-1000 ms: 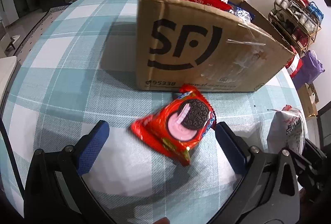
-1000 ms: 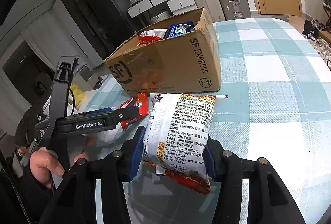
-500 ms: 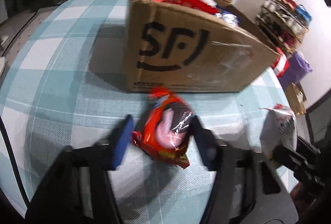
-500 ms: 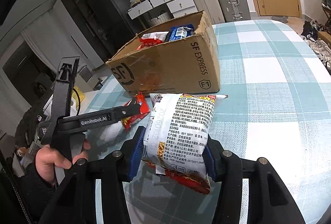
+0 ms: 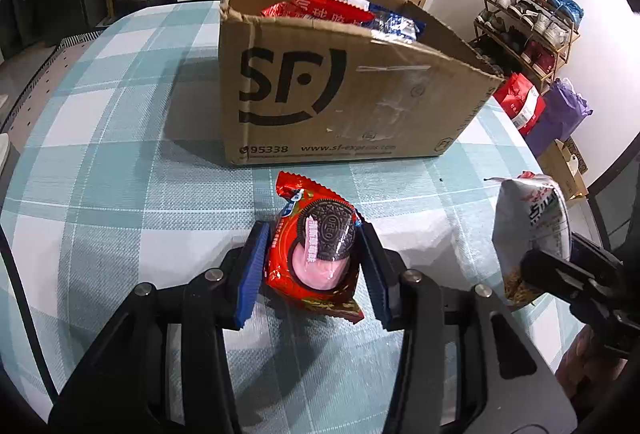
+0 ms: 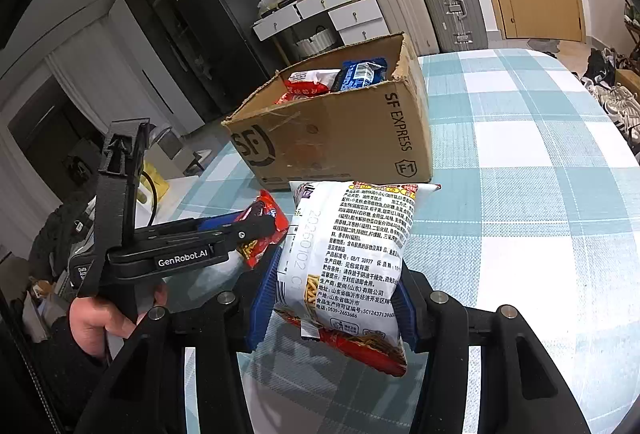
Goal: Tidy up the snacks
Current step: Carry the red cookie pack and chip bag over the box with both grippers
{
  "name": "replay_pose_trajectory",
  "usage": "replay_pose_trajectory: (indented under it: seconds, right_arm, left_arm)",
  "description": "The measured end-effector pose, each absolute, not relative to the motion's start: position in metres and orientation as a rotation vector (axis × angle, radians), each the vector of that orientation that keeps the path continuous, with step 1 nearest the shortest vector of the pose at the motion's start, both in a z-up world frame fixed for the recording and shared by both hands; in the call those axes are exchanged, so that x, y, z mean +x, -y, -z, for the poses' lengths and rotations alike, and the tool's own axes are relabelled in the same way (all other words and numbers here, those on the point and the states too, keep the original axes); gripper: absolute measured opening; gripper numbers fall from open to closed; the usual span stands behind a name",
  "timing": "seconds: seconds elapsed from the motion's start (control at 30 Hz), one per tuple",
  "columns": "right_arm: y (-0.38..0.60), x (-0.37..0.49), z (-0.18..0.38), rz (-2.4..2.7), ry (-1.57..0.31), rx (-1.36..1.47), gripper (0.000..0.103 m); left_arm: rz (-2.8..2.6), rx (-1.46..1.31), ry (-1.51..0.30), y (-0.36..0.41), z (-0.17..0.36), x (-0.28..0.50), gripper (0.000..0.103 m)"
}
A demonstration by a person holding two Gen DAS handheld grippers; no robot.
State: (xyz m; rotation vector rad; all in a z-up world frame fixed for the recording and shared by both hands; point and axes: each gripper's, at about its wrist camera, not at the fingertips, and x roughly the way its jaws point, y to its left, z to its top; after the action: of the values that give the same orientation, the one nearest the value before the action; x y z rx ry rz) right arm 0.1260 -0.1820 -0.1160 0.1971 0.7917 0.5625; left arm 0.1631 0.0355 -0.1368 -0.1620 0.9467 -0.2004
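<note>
The red Oreo packet (image 5: 316, 254) sits clamped in our left gripper (image 5: 314, 270), just above the checked bench (image 5: 120, 193) before the cardboard box (image 5: 340, 93). Our right gripper (image 6: 334, 298) grips the white snack bag (image 6: 352, 258). We should lift each clear of the box's rim before dropping in. Two snacks in hand; at least three packets already boxed.

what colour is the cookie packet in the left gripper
Red cookie packet, with a dark cookie and pink cream pictured; clearest in the left wrist view.
</note>
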Motion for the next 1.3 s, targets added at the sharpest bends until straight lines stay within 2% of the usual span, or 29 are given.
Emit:
replay_pose_trajectory:
  seconds: [0.67, 1.3]
  right_arm:
    - [0.171, 0.108, 0.096, -0.597, -0.737, 0.163, 0.051]
    - [0.164, 0.118, 0.046, -0.618, -0.66, 0.139, 0.051]
  left_arm:
    - [0.218, -0.191, -0.899, -0.038, 0.099, 0.118, 0.042]
    - [0.288, -0.186, -0.819, -0.045, 0.022, 0.119, 0.042]
